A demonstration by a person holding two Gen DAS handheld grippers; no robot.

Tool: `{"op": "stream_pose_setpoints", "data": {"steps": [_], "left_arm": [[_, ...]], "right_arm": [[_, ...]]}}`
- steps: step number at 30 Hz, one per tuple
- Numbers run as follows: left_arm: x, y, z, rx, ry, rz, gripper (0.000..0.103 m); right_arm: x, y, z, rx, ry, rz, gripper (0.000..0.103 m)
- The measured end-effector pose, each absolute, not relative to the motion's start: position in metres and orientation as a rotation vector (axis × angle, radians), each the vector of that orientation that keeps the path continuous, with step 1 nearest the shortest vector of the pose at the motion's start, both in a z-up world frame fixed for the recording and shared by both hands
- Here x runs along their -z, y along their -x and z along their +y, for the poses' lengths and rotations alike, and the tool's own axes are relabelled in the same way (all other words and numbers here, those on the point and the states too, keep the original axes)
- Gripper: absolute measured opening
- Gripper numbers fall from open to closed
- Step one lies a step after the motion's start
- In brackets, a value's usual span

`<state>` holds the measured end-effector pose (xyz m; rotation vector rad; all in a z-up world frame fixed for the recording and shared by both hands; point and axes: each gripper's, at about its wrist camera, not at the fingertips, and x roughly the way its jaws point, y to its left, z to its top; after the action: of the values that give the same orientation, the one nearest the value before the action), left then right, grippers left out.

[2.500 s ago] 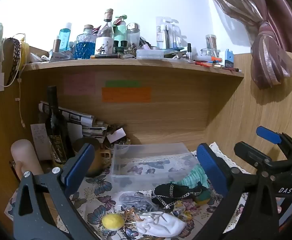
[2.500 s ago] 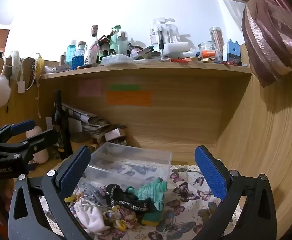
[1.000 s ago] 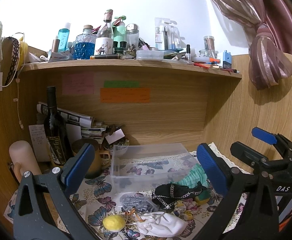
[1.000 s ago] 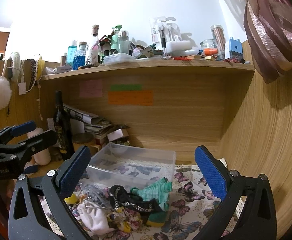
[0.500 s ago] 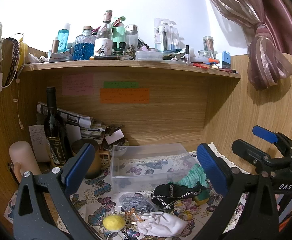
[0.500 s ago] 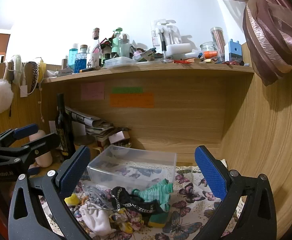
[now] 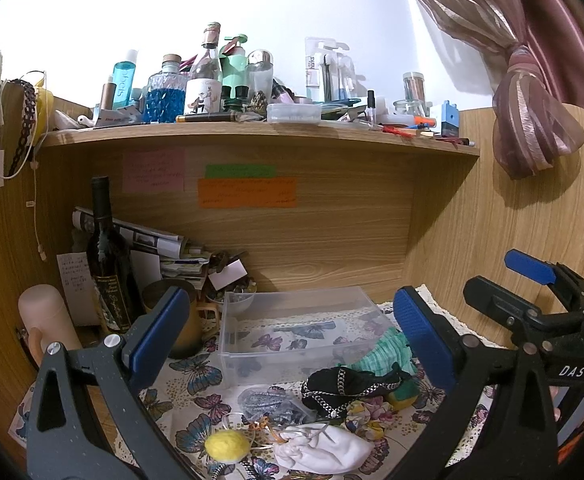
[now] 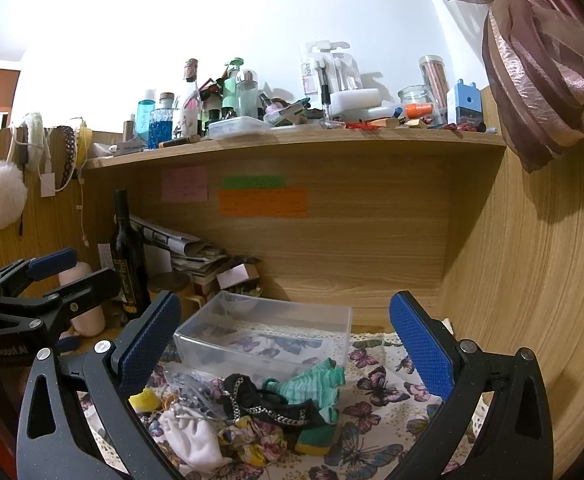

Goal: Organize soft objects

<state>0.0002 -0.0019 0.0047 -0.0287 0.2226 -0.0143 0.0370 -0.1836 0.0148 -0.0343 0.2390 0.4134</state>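
A pile of soft things lies on the butterfly cloth (image 7: pixel 196 376) in front of a clear plastic box (image 7: pixel 292 328): a green striped sock (image 7: pixel 383 356), a black chain-patterned piece (image 7: pixel 343 388), a white cloth (image 7: pixel 323 450), a yellow pom-pom (image 7: pixel 226 444) and a floral scrunchie (image 7: pixel 361 416). In the right wrist view the box (image 8: pixel 264 336), sock (image 8: pixel 311 384), black piece (image 8: pixel 260 402) and white cloth (image 8: pixel 192 438) show too. My left gripper (image 7: pixel 288 332) is open above the pile. My right gripper (image 8: pixel 284 340) is open, also above it. Both are empty.
A dark wine bottle (image 7: pixel 108 260), a mug (image 7: pixel 176 324) and stacked papers (image 7: pixel 148 240) stand at the back left. A cluttered shelf (image 7: pixel 252 132) runs overhead. A wooden wall (image 8: pixel 531 280) closes the right side. A tied curtain (image 7: pixel 527 128) hangs at the right.
Both grippers have drifted slightly over the pile, the right one lifting and pulling back a little. Both stay open. Nothing in the pile has moved.
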Motion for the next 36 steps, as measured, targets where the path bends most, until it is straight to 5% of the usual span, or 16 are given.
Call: {"op": "stream_pose_setpoints", "data": {"steps": [25,29,36], "left_arm": [[0.03,-0.026,0.021,0.019,0.077,0.331,0.103],[0.055,-0.038,0.037,-0.019,0.095,0.423,0.086],[0.099,-0.044,0.064,-0.066,0.147,0.558,0.074]], "right_arm": [[0.003,-0.056,-0.183,-0.415,0.034,0.32,0.103],[0.02,-0.066,-0.185,-0.413,0.03,0.384,0.101],[0.057,-0.081,-0.181,-0.433,0.056,0.531,0.08]]}}
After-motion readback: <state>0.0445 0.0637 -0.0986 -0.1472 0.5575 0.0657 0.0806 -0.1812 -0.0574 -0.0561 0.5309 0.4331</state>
